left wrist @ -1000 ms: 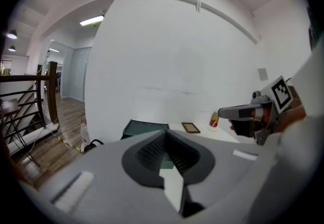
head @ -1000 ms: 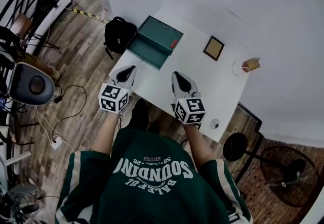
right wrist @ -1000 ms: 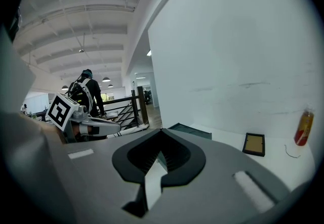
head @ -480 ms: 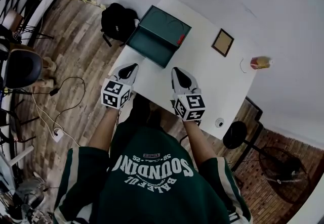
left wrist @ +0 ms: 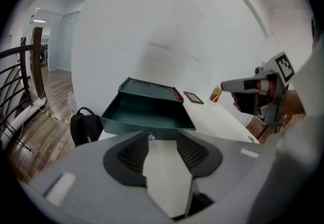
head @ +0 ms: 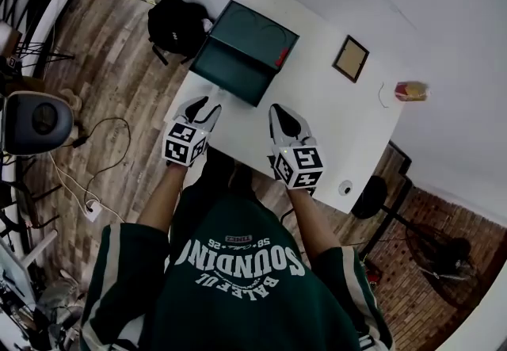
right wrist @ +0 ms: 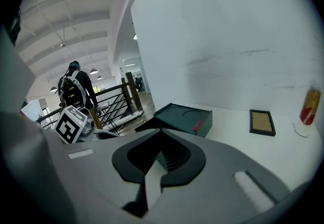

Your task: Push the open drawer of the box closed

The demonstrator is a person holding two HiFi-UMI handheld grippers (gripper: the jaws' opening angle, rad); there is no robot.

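Caught the left gripper (left wrist: 162,135) with jaws opening and nothing between them, tips aimed at the front panel of the dark green drawer (left wrist: 150,113) and just short of it, with no contact to be made out. Found the right gripper (right wrist: 160,130) alongside, jaws pressed together and empty, hovering over the near part of the white table (head: 321,131), to the right of the drawer front. Saw the drawer drawn well out of its flat green box (head: 260,34) toward the person, apparently empty, with the box lying at the table's far left and a red tab (head: 280,57) on its right side. Noted a small framed picture (head: 351,59) well apart to the right and a black backpack (head: 175,24) on the floor beyond the table's left edge, neither in the way. Judged the step as the approach before the push, not yet begun. Would have done best to set the left tips squarely on the middle of the front panel, then to press straight along the drawer's run toward the box — slowly, to avoid skewing the drawer or sliding the light box across the smooth top. Could also have braced the box's far side with the right gripper.
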